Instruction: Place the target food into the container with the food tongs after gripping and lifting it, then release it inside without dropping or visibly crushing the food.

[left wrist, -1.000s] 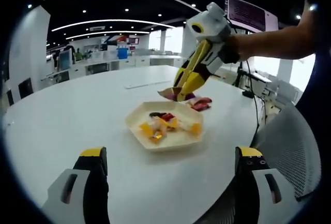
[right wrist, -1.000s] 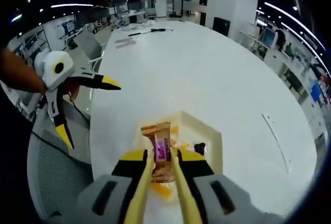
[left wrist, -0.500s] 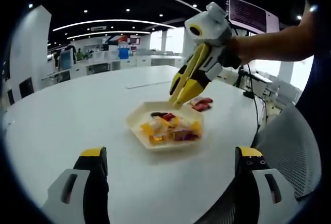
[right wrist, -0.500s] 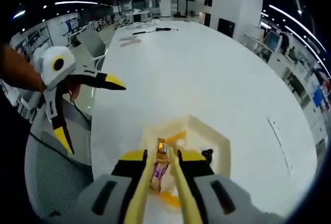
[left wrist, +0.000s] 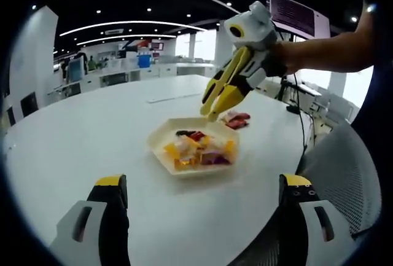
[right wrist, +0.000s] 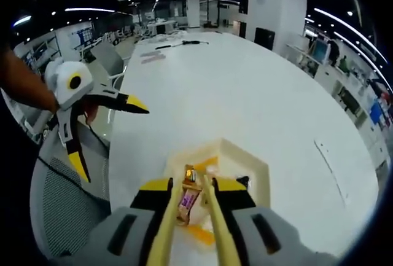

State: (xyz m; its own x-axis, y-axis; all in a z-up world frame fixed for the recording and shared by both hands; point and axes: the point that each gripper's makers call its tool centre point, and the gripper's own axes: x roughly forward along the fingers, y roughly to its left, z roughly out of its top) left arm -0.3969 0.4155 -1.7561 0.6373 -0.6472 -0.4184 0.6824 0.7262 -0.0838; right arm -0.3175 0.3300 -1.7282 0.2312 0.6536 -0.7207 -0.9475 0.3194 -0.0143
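Hovering just above the tray [left wrist: 161,136], the right tool [left wrist: 209,107] stands slightly parted and empty; the candy [right wrist: 187,197] lies inside. Left tool [left wrist: 199,201] waits wide open nearer, leaving room on the counter [left wrist: 92,131].

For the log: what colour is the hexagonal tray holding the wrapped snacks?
Pale cream, nearly off-white. The tray shows best in the left gripper view.

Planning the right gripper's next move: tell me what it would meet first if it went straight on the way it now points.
The right gripper points down at the hexagonal tray. Straight on, it would probably meet the wrapped snacks piled in it first; in its own view a purple-and-gold wrapper lies just beyond its tips. Depth is uncertain.
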